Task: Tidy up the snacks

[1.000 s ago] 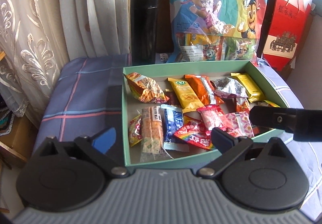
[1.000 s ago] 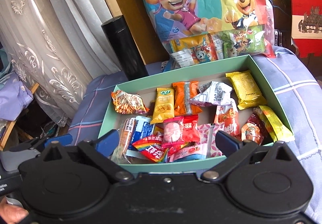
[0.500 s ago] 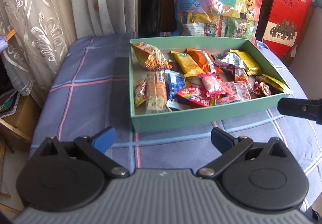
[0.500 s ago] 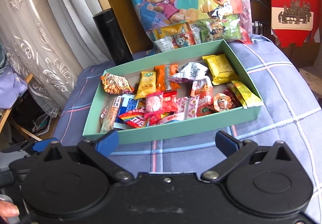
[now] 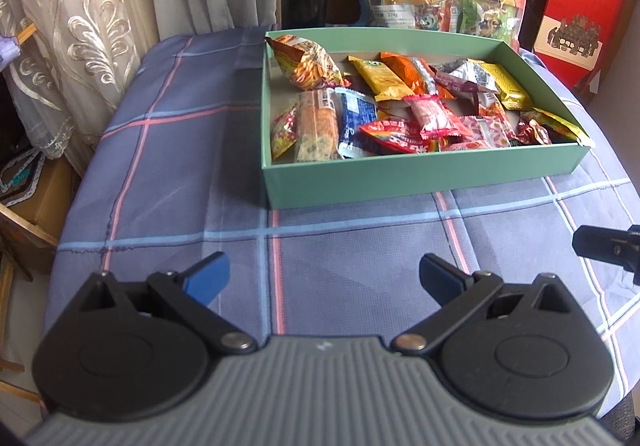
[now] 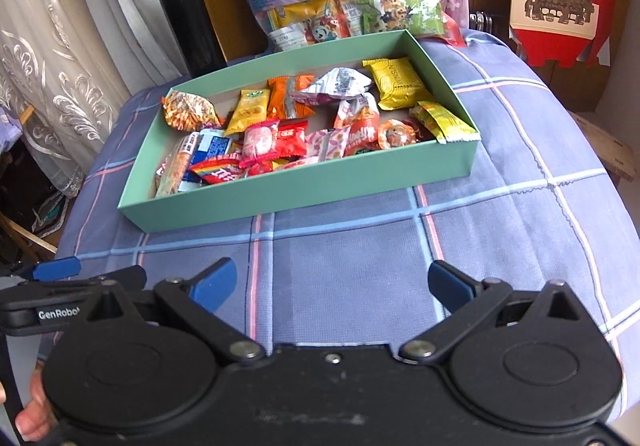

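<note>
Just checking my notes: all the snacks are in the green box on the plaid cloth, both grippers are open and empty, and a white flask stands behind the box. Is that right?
One thing is wrong: the flask behind the green box is black, not white, as the right wrist view shows. The rest stands: snacks in the box on the plaid cloth, left gripper and right gripper open and empty.

A shallow green box (image 6: 304,189) sits open on a blue plaid cloth, filled with wrapped snacks (image 6: 280,137) in a loose jumble, among them a yellow packet (image 6: 396,83) near its far right corner.
</note>
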The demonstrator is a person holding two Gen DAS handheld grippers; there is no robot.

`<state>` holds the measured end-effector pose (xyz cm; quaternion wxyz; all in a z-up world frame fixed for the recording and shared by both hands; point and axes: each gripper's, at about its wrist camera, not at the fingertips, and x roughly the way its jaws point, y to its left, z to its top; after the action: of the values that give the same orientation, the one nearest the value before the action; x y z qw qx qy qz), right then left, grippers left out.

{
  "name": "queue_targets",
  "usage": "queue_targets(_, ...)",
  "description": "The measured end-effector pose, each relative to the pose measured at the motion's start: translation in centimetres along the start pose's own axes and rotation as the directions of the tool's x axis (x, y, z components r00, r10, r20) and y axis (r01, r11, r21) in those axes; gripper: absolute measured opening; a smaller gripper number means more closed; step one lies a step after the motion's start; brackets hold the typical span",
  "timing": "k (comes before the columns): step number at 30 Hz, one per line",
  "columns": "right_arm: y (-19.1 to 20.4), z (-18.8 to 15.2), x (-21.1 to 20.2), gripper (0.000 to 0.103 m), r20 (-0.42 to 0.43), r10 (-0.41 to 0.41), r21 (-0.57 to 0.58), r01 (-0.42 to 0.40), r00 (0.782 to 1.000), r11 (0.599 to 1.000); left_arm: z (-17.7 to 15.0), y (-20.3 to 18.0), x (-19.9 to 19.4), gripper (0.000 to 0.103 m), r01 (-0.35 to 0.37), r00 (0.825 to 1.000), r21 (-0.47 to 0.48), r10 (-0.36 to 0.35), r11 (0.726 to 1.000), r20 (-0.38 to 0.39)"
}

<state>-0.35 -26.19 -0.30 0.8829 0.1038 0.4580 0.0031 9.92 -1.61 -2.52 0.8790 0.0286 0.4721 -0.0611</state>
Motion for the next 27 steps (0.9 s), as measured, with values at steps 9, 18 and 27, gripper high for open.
queue_targets(9, -0.5, -1.0, 1.3, 0.103, -0.045, -0.020, 0.000, 0.020, 0.999, 1.000, -0.8, -0.1, 0.9, 0.103, -0.011, 1.000, 0.005, 0.011, 1.000, -0.029)
queue_targets(18, -0.3, -1.2, 2.5, 0.103, -0.074, -0.035, -0.020, 0.033, 0.997, 0.999, -1.0, -0.1, 1.8, 0.103, -0.010, 0.998, 0.003, 0.010, 1.000, -0.055)
queue_targets(27, -0.4, -1.1, 3.2, 0.103, -0.097, -0.028, -0.023, 0.026, 0.995, 0.999, -1.0, -0.4, 2.2, 0.103, -0.009, 0.998, 0.013, 0.010, 1.000, -0.058)
